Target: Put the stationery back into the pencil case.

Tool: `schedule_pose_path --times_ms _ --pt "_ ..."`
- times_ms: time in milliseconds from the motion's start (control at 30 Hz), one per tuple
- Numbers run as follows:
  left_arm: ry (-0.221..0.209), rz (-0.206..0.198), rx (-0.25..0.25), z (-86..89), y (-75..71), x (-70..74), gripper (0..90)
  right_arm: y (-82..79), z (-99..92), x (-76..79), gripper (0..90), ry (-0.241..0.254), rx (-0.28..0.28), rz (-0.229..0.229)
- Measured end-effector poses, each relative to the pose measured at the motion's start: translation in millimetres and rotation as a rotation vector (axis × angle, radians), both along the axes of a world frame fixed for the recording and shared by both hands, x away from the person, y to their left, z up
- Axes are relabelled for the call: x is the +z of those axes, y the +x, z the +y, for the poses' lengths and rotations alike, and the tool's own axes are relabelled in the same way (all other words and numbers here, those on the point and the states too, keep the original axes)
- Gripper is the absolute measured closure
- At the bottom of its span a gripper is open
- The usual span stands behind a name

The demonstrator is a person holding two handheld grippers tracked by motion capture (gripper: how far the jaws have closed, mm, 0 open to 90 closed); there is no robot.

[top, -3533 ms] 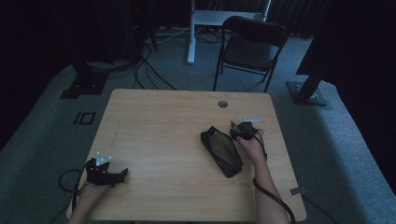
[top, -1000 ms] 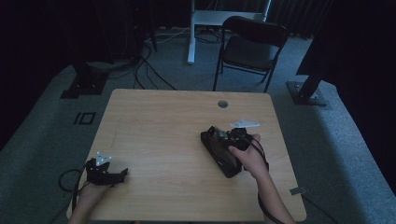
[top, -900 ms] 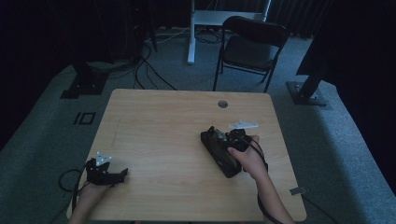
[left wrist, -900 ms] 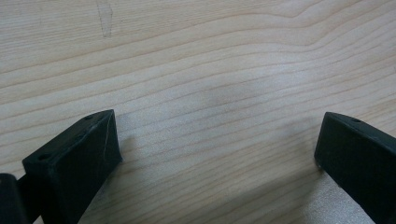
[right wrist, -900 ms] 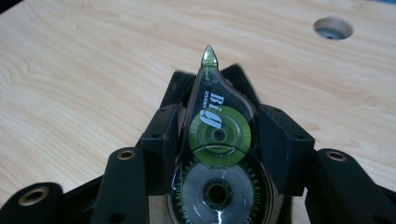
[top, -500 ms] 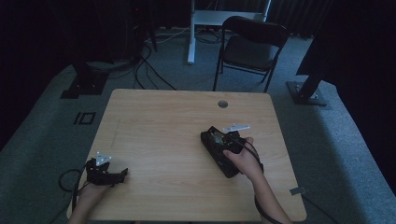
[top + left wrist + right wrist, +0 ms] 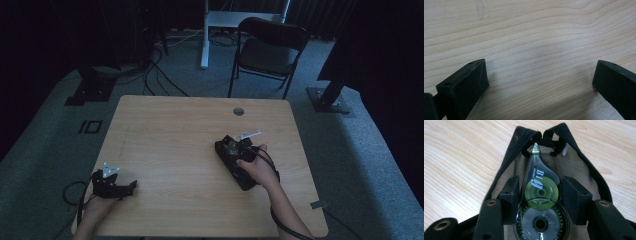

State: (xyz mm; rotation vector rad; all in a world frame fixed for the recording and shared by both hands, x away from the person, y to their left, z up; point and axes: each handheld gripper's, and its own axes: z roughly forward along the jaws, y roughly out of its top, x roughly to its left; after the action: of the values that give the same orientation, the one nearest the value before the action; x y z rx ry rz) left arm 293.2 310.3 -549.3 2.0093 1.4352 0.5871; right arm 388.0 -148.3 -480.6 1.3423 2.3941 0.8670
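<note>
Correction-tape dispenser [image 7: 539, 202], clear-bodied with a green reel, sits clamped between the black jaws of the right gripper [image 7: 541, 195], pads pressing on both flanks of its body. Its long axis runs straight up the middle of the right gripper view, pointed tip foremost, aimed into the open mouth of a black mesh pencil pouch [image 7: 579, 167] whose zipper edges spread to either side of the tip. In the high view the pouch [image 7: 235, 167] lies right of centre on the wooden table [image 7: 170, 135], with the right gripper [image 7: 239, 146] directly over its upper end. Judged from this, insertion calls for travel along the dispenser's own axis. Left gripper [image 7: 114, 182] rests at lower left, well apart, jaws spread over bare wood.
</note>
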Motion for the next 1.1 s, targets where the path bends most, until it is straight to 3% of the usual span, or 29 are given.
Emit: schedule_pose_path --times_ms 200,233,467,1100 --pt "0.0 -0.001 0.0 0.0 0.0 -0.1 0.2 4.7 3.2 -1.8 49.7 -0.018 0.007 0.03" --pt "0.001 0.0 0.0 0.0 0.0 0.0 0.2 7.2 5.8 -2.5 49.7 -0.043 0.009 0.047" --pt "0.0 0.0 0.0 0.0 0.0 0.0 0.2 10.7 8.8 -4.4 49.7 -0.078 0.021 0.092" --pt "0.0 0.0 0.0 0.0 0.0 0.0 0.2 17.0 8.9 -11.5 49.5 -0.118 0.029 0.138"
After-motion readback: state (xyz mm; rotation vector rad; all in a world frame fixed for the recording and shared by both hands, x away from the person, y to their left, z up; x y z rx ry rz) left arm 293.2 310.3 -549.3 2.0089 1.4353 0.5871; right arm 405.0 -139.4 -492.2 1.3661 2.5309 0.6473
